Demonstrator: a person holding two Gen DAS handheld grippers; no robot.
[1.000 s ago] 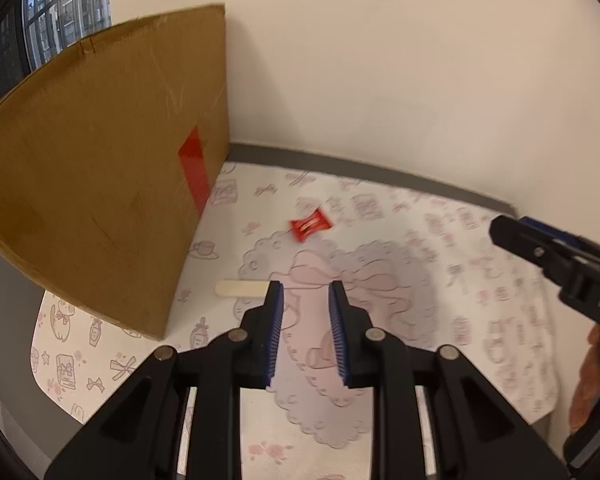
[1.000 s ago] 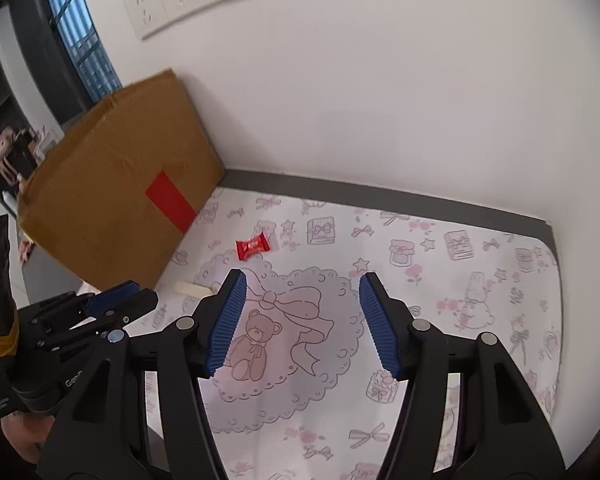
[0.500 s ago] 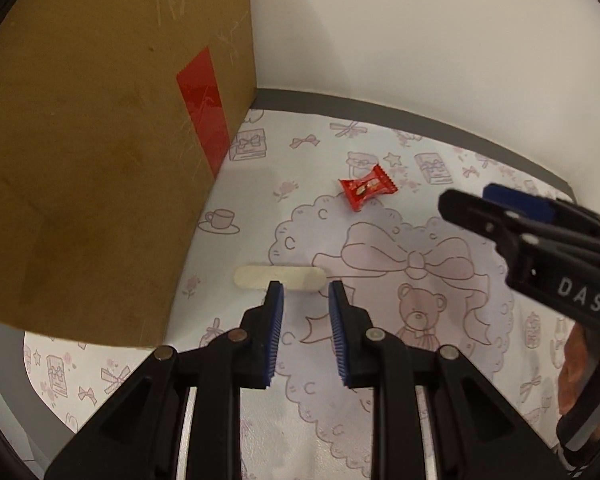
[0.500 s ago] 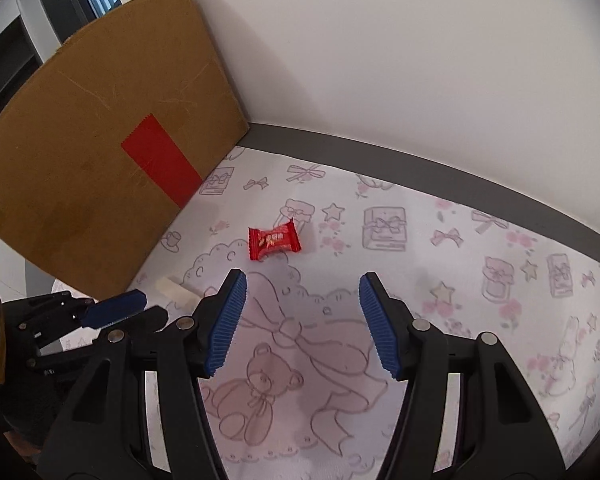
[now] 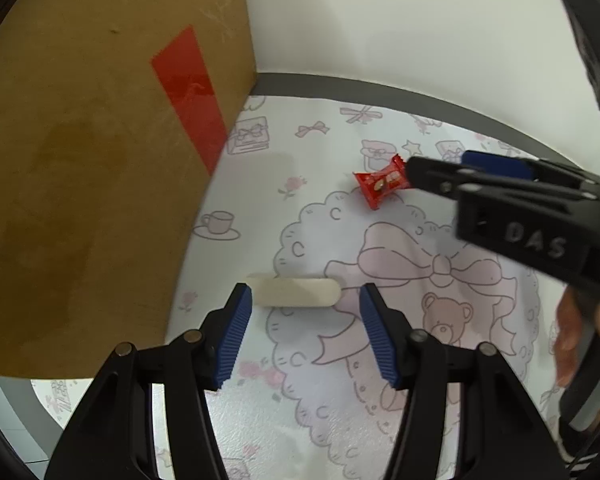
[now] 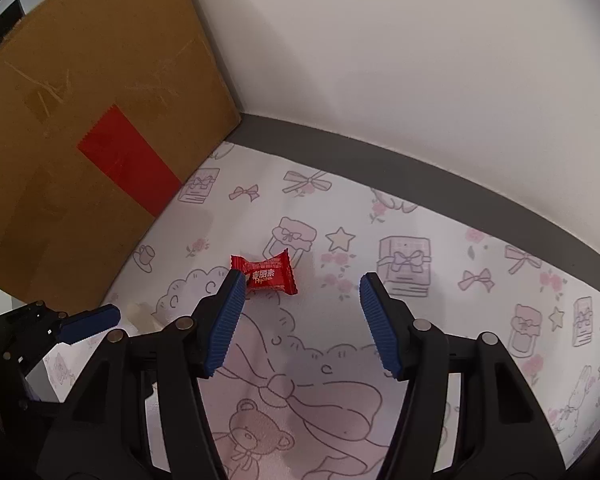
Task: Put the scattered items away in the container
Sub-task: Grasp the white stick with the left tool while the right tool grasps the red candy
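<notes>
Left gripper [image 5: 305, 305]: its jaws stand wide and hold nothing. It is low over the mat, and the pale stick sits just past its tips.

Right gripper [image 6: 301, 289]: its jaws stand wide too, and it holds nothing. The red candy is just in front of its left finger, off to one side of the gap.

Pale stick [image 5: 294, 291]: it lies flat on the printed mat [image 5: 324, 412], near the mat's left edge, close to the foot of the cardboard box. It lies crosswise, and the open jaws are a bit wider than it is long.

Red candy [image 6: 265, 276]: it lies flat nearer the back edge of the mat, well apart from the stick.

Cardboard box [image 6: 84, 136]: it stands along the left edge of the mat, with a red strip of tape [image 6: 130, 160] on its side. I think this is the container. Its opening is not in view.

What could go wrong:
- The stick is thin and flat. The fingers may close over it and slide off, or push it under the box wall.
- The candy is not in the middle of the right jaws. If they close now, one finger could just shove it away.
- The wrapper looks slick and may slip out on the way.
- The two grippers are close, so they could bump.
</notes>
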